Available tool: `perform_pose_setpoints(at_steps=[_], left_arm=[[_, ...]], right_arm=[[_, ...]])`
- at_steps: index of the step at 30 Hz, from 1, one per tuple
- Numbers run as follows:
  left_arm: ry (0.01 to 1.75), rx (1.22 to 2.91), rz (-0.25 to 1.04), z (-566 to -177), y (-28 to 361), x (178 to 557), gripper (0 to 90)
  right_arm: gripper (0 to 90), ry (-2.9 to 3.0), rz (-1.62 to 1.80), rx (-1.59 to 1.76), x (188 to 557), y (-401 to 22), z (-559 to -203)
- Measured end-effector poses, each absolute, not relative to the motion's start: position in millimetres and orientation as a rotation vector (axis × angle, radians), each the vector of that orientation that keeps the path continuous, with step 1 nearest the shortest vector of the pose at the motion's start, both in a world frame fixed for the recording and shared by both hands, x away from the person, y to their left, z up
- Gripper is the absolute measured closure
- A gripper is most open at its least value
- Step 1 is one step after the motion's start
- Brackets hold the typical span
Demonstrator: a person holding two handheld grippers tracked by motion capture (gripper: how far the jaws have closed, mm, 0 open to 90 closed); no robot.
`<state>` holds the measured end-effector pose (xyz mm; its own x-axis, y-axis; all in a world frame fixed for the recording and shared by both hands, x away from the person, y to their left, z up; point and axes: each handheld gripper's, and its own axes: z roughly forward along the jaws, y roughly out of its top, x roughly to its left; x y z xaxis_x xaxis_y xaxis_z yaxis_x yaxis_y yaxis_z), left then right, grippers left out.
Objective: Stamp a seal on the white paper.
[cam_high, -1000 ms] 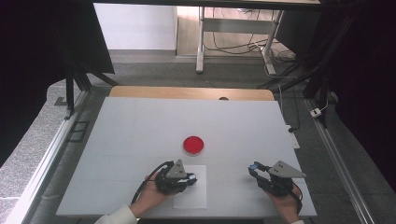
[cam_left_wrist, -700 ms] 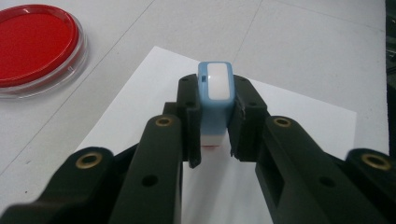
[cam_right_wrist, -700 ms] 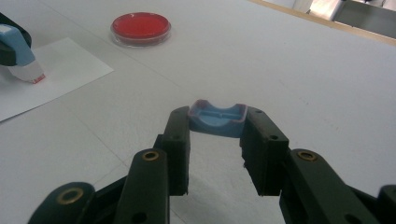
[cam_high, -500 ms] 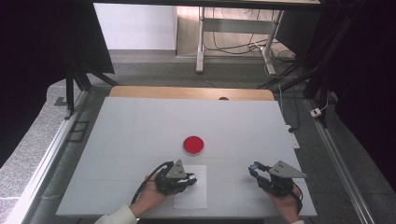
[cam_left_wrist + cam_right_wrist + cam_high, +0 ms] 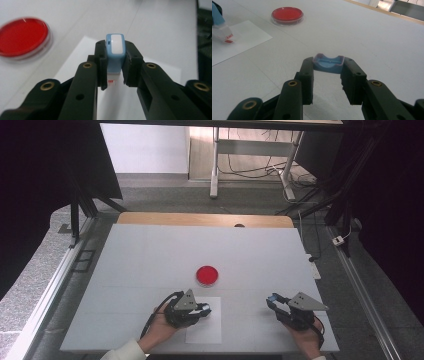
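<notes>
on the white table [image 5: 150, 255] lies a paper sheet [image 5: 205, 332], with a lidded round dish [image 5: 207, 276] of red stuff beyond it. the left gripper [image 5: 115, 67] clamps a blue-and-white stamp [image 5: 115, 53] above the sheet; the right gripper [image 5: 328, 67] pinches its blue cap [image 5: 328, 64].

A white table [image 5: 150, 260] with a wooden strip along its far edge carries a red dish [image 5: 207, 275] near its middle. A white sheet of paper [image 5: 210, 330] lies flat just nearer the person than the dish, close to the table's near edge.
</notes>
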<state>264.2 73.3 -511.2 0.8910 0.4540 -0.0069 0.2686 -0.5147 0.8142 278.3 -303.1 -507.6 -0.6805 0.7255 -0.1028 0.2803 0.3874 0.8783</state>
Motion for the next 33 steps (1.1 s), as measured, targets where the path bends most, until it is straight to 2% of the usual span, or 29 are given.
perform_pose_setpoints(at_steps=[33], left_arm=[[0.631, 1.942, 0.181, -486.0, 100.7, 278.5, 75.1]], right_arm=[[63.3, 2.18, 1.228, 0.854, 279.3, -301.1, -508.8]])
